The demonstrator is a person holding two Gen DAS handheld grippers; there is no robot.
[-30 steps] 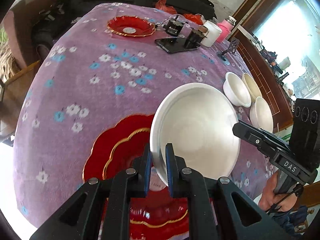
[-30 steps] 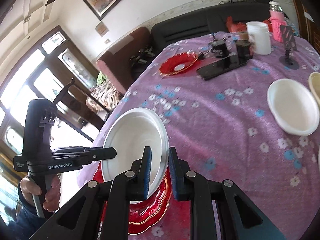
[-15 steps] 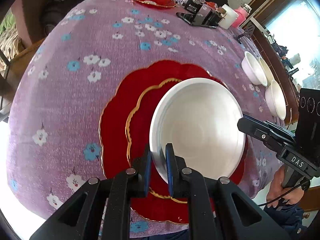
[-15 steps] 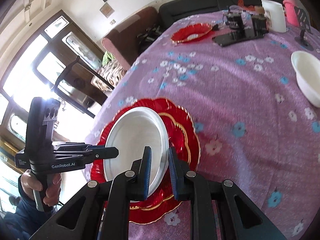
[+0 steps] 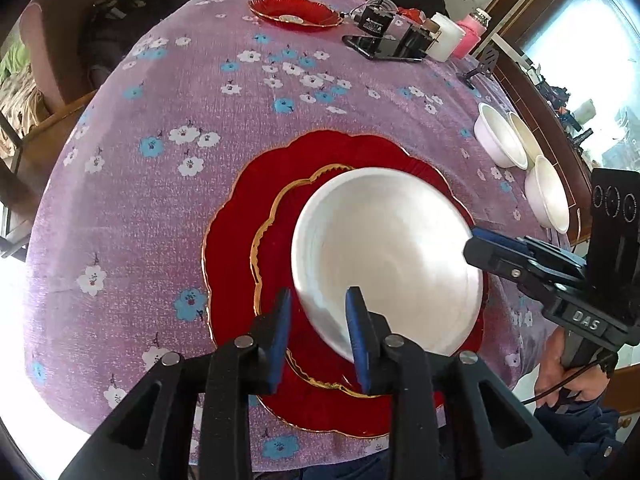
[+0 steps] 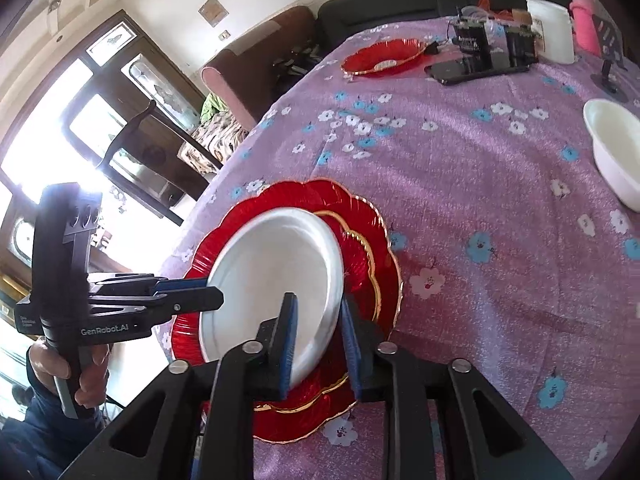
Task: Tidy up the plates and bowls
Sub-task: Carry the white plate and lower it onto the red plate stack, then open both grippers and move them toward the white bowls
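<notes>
A white plate (image 5: pixel 384 256) lies on a large red scalloped plate (image 5: pixel 248 216) with a gold rim, near the table's front edge. My left gripper (image 5: pixel 316 312) is open, its jaws straddling the white plate's near rim. My right gripper (image 6: pixel 318 320) is open too, its jaws either side of the opposite rim (image 6: pixel 276 276). The red plate also shows in the right wrist view (image 6: pixel 372 232). Each gripper shows in the other's view, at the plate's edge.
Three white bowls (image 5: pixel 500 136) stand at the right edge of the purple flowered tablecloth (image 5: pixel 160 120). A small red plate (image 5: pixel 296 12), a phone (image 5: pixel 380 46), black boxes, a white cup and a pink bottle stand at the far side. A sofa stands behind.
Both grippers lowered the white plate onto the red plate, then opened and let go of its rim.
</notes>
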